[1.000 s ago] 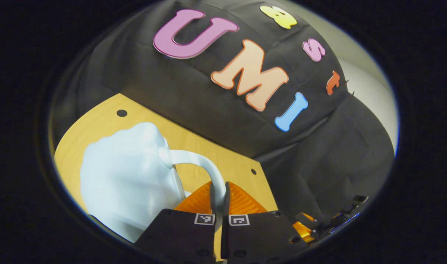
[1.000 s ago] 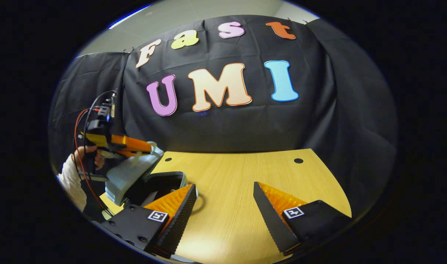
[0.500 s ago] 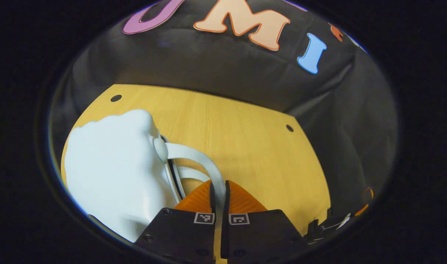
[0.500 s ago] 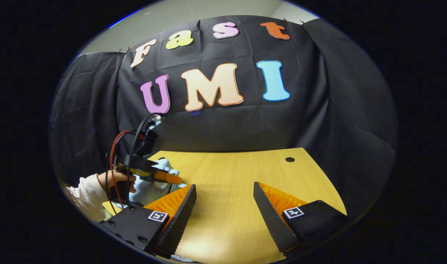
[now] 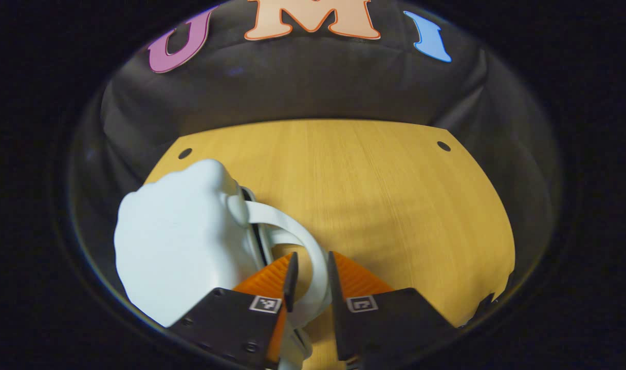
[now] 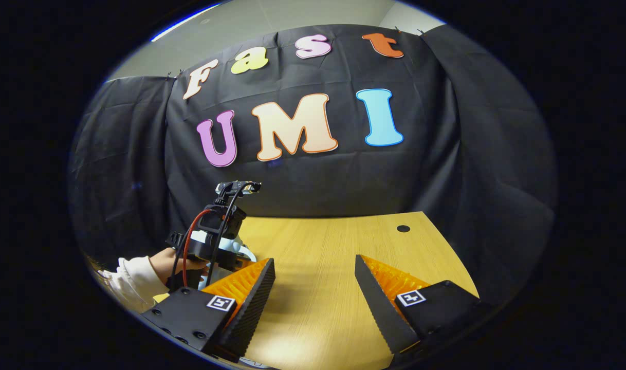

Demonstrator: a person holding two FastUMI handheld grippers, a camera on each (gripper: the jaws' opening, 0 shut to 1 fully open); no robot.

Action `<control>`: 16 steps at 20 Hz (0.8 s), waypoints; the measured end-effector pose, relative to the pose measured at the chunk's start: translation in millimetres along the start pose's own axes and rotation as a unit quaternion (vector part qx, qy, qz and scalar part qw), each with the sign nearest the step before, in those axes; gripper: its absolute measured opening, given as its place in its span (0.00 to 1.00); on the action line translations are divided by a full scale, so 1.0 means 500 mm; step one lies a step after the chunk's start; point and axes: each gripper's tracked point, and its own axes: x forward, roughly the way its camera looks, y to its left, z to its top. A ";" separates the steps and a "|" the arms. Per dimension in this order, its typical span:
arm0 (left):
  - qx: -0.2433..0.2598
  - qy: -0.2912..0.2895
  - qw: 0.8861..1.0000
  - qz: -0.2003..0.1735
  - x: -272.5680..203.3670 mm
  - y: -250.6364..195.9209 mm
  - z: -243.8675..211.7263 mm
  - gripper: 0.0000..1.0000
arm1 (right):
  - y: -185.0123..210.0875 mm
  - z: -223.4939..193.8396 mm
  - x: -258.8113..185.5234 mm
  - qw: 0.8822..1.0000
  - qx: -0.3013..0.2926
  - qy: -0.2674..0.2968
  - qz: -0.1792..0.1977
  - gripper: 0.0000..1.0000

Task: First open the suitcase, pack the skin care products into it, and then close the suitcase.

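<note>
With the pale suitcase [image 5: 182, 241] lying shut near the table's [image 5: 374, 185] left edge, the left gripper [image 5: 309, 272] straddles its handle [image 5: 297, 241], fingers slightly parted. Easing straight back should avoid dragging it. The right gripper [image 6: 315, 288] hangs wide and empty.

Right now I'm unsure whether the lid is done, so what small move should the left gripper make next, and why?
Probably draw the left gripper straight back off the pale curved handle. The pale blue hard-shell suitcase looks shut on the light wooden table, and the fingers stand parted around the handle rather than pinching it, so backing away shouldn't drag the case.
</note>
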 end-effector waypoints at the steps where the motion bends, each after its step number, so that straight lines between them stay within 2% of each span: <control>1: -0.004 -0.002 1.000 0.004 -0.014 -0.001 0.004 0.61 | 0.000 0.006 0.003 1.000 0.003 -0.003 0.005 0.98; 3: -0.001 -0.015 1.000 0.012 -0.049 -0.005 0.020 0.86 | 0.005 0.020 0.006 1.000 0.005 -0.009 0.014 0.98; 4: -0.001 -0.024 1.000 0.013 -0.070 -0.007 0.029 0.88 | 0.007 0.028 0.010 1.000 0.005 -0.014 0.018 0.98; 8: -0.032 -0.098 0.995 -0.007 -0.186 -0.012 0.085 0.89 | 0.016 0.065 0.018 0.999 0.004 -0.034 0.031 0.98; 11: -0.047 -0.174 0.984 -0.016 -0.290 -0.015 0.130 0.88 | 0.014 0.091 0.015 0.998 0.006 -0.052 0.029 0.98; 14: -0.063 -0.216 0.974 -0.037 -0.366 -0.025 0.151 0.87 | 0.014 0.117 0.007 0.997 0.013 -0.072 0.022 0.98; 16: -0.080 -0.253 0.962 -0.055 -0.416 -0.026 0.178 0.87 | 0.020 0.133 0.002 0.996 0.015 -0.086 0.018 0.98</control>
